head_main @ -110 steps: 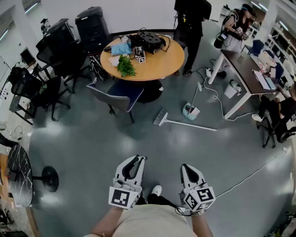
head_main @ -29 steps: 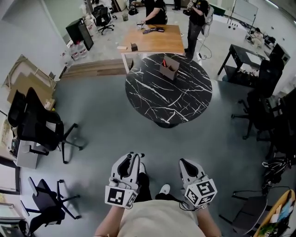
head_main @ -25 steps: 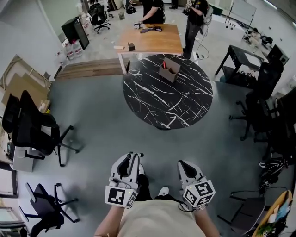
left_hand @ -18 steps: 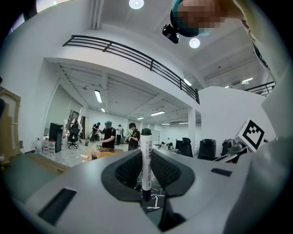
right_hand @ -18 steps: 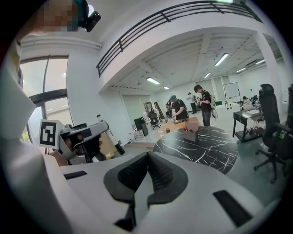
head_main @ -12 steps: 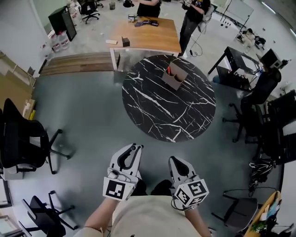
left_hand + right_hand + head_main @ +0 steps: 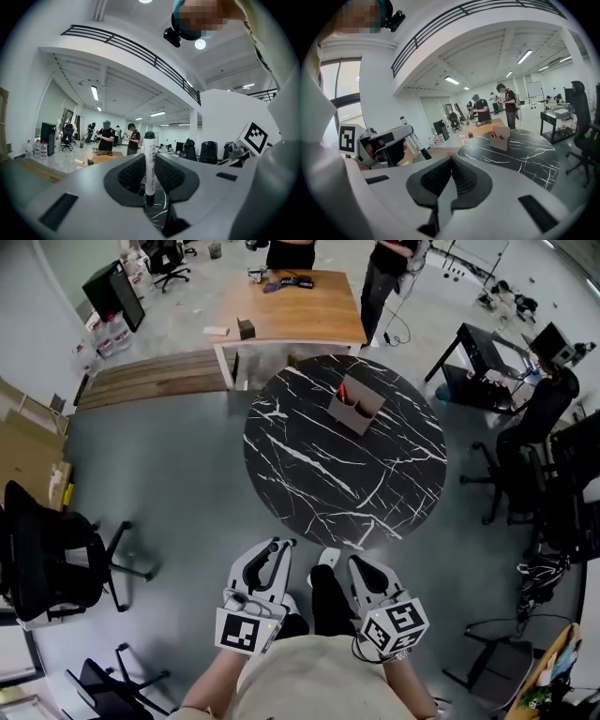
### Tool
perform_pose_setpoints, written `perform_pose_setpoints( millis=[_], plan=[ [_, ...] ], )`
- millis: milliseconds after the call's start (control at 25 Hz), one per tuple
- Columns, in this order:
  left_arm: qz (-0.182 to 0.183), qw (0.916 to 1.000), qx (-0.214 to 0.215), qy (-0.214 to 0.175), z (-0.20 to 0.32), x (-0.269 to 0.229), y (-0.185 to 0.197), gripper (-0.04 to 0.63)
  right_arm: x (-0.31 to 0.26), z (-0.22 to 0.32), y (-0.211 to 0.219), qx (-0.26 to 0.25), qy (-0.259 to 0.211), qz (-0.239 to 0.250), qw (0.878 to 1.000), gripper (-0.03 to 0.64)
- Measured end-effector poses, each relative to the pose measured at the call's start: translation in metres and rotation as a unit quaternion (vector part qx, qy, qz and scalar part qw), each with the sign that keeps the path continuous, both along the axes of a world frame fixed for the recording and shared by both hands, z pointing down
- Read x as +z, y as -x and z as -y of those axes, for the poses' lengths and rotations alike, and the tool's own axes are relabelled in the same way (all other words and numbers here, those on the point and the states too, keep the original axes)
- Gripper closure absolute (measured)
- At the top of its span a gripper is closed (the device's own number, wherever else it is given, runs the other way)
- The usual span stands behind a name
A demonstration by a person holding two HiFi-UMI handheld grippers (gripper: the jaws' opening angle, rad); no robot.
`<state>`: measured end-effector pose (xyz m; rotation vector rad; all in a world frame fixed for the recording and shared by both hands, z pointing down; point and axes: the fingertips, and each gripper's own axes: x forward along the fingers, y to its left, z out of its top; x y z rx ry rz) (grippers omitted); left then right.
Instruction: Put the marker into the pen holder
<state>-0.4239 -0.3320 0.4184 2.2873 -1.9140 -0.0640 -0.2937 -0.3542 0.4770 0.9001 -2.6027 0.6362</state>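
A white marker (image 7: 149, 164) with a black cap stands upright between the pads of my left gripper (image 7: 149, 158), which is shut on it. In the head view that gripper (image 7: 274, 549) is at the lower middle, just short of the round black marble table (image 7: 309, 474). The right gripper view shows the same marker (image 7: 412, 137) sticking up out of the left gripper. My right gripper (image 7: 359, 566) hangs beside the left one, its jaws (image 7: 451, 159) shut on nothing. The pen holder (image 7: 355, 405), a brown cardboard box with red pens in it, stands on the table's far side and also shows as the box (image 7: 501, 139).
Behind the round table is a wooden table (image 7: 291, 310) with people standing at it. Black office chairs stand at the left (image 7: 47, 559) and right (image 7: 525, 474). A dark desk (image 7: 483, 348) is at the back right, wooden planks (image 7: 150, 376) at the back left.
Both grippers have travelled forward with the person, and the marble table with the pen holder is now much nearer. The marker has stayed in the left gripper.
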Motion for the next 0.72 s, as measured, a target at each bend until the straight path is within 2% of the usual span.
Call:
perform_pose_setpoints(
  millis=[120, 240, 400, 560, 720],
  plan=[
    [0.003, 1.0, -0.001, -0.005, 0.044, -0.002, -0.002, 0.523, 0.006, 0.046, 0.003, -0.004, 0.005, 0.012, 1.0, 0.6],
    [0.02, 0.9998, 0.004, 0.007, 0.092, 0.0, -0.011, 0.523, 0.009, 0.096, 0.004, -0.017, 0.007, 0.017, 1.0, 0.6],
    [0.019, 0.9998, -0.007, -0.002, 0.16, -0.012, -0.023, 0.523, 0.003, 0.16, 0.002, -0.038, 0.003, 0.028, 0.999, 0.6],
    [0.024, 0.9995, -0.014, -0.013, 0.213, -0.018, -0.03, 0.523, 0.004, 0.207, -0.003, -0.055, -0.003, 0.023, 0.998, 0.6],
    [0.029, 0.9995, 0.004, -0.007, 0.253, -0.017, -0.041, 0.523, 0.007, 0.239, -0.013, -0.04, 0.007, 0.022, 0.999, 0.6]
  ],
)
